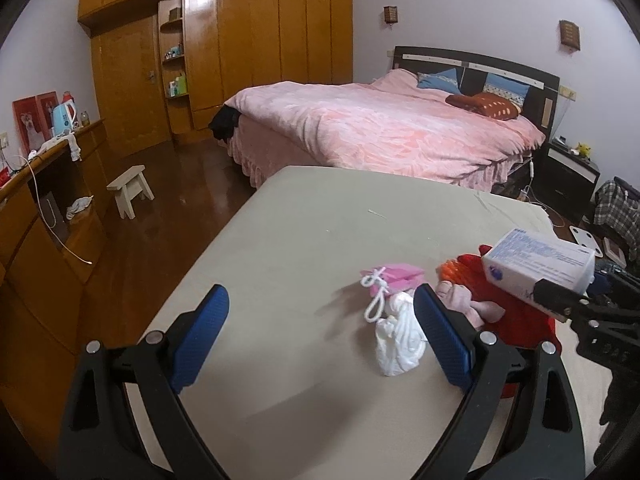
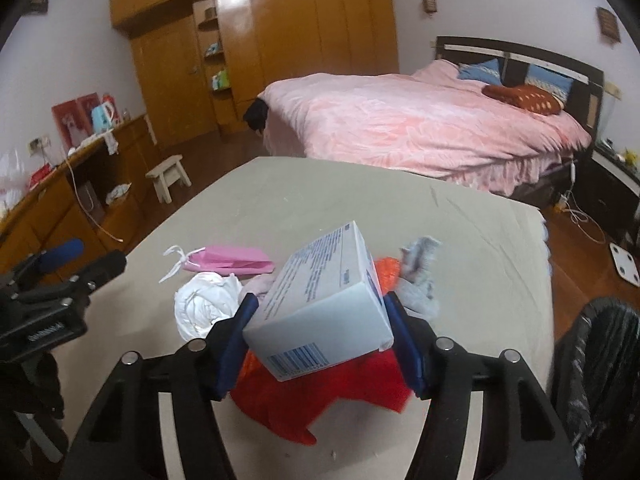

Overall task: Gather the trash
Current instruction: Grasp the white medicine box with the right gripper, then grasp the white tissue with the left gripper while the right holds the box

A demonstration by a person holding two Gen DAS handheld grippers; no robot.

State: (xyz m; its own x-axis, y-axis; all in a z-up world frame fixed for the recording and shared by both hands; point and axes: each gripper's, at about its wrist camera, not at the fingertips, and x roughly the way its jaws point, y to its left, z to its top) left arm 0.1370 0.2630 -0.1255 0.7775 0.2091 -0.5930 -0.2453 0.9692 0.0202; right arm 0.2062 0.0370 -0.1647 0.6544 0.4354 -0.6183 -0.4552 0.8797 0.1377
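Holding the box (image 2: 320,304) clamped between my right gripper (image 2: 318,344) pads, tilted, above the red bag (image 2: 320,396). Left gripper (image 1: 320,336) spread apart, nothing gripped; white wad (image 1: 400,340) between its fingers. Risk: grip sits on the box's near end only, so it may pivot and drop before the bin (image 2: 600,360) to my right.
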